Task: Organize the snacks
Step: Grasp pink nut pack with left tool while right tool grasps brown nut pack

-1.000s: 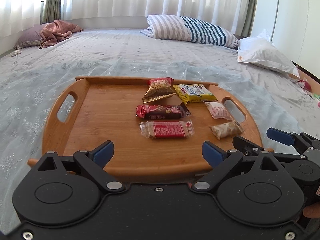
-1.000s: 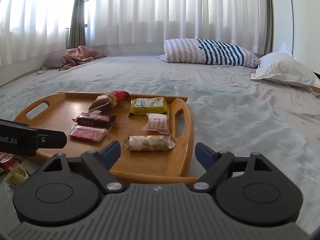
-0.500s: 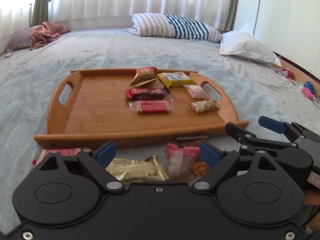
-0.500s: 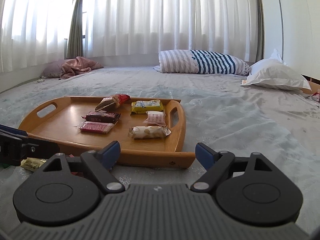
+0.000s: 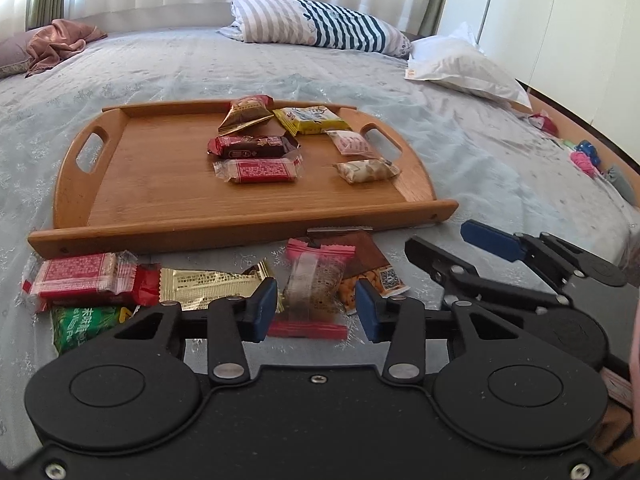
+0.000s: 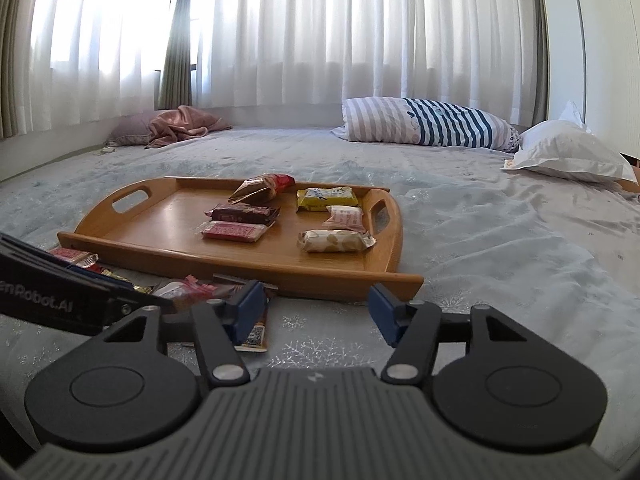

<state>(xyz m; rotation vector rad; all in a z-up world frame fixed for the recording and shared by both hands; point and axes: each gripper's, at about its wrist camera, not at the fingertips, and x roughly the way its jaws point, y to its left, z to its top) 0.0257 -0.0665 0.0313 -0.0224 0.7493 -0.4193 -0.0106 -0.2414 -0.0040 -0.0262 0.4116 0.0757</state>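
Observation:
A wooden tray (image 5: 160,184) (image 6: 160,240) lies on the bed with several snack packets on it, among them a red bar (image 5: 260,170) and a yellow packet (image 5: 310,119). Loose snacks lie on the sheet in front of the tray: a red packet (image 5: 76,280), a gold packet (image 5: 208,282), a green packet (image 5: 86,322). My left gripper (image 5: 316,314) is open, its blue pads on either side of a clear pink-edged packet (image 5: 314,288), apart from it. My right gripper (image 6: 316,314) is open and empty over bare sheet, just right of the left one (image 5: 492,252).
A striped pillow (image 5: 320,28) and a white pillow (image 5: 464,66) lie at the far side of the bed. A pink cloth (image 5: 60,42) lies far left. Small toys (image 5: 584,156) sit at the right bed edge. Curtains hang behind.
Both grippers have drawn back from the tray and lowered towards the loose snacks. The left gripper's pads have narrowed around the pink-edged packet.

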